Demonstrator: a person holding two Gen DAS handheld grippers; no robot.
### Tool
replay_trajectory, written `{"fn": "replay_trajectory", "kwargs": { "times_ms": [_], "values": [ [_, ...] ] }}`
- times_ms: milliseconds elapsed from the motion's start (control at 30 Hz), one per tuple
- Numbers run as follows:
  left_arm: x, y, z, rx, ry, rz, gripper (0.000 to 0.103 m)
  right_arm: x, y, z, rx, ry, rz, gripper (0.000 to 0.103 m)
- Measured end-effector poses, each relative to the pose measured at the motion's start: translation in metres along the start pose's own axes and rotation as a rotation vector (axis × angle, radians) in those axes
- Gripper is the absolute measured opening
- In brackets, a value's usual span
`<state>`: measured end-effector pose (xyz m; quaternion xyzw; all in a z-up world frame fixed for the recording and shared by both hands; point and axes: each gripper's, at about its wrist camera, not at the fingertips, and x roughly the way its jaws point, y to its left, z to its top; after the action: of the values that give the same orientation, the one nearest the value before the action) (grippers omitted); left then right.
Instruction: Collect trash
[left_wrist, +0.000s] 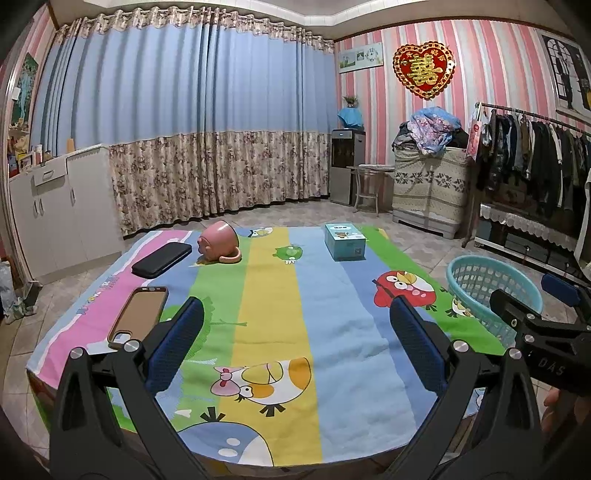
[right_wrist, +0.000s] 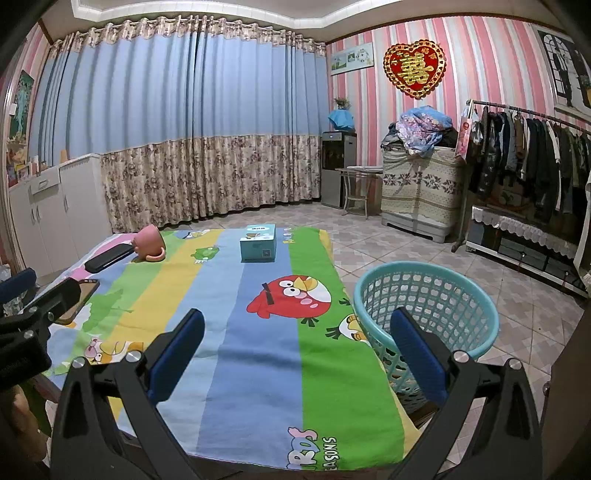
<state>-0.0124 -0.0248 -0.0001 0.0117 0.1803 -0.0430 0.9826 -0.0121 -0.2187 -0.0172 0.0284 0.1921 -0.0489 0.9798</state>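
Over the tablecloth (left_wrist: 273, 295), both tools (left_wrist: 295, 325) (right_wrist: 295, 328) agape, empty.

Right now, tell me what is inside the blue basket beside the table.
The blue basket shows only its own perforated wall and floor where visible. The right gripper finger covers part of its near side, and the near rim hides some of the bottom.

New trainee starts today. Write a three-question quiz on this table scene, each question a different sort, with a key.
1. True or false: the pink mug stands upright.
2. Where is the teal basket? A on the table; B on the floor off the table's right edge; C under the clothes rack.
3. Fill in: the left gripper and right gripper are both ____.

Key: 1 false, it lies tipped over beside the black case. 2 B. 3 open, holding nothing.
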Motion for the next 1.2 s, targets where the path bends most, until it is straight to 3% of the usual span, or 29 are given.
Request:
{"fn": "replay_trajectory", "kwargs": {
  "times_ms": [1200],
  "values": [
    [-0.0057, -0.0013, 0.0033, 0.008, -0.028, 0.007, 0.097, 0.0002, 0.0003, 0.0002, -0.002, -0.003, -0.003, 0.098]
  ]
}}
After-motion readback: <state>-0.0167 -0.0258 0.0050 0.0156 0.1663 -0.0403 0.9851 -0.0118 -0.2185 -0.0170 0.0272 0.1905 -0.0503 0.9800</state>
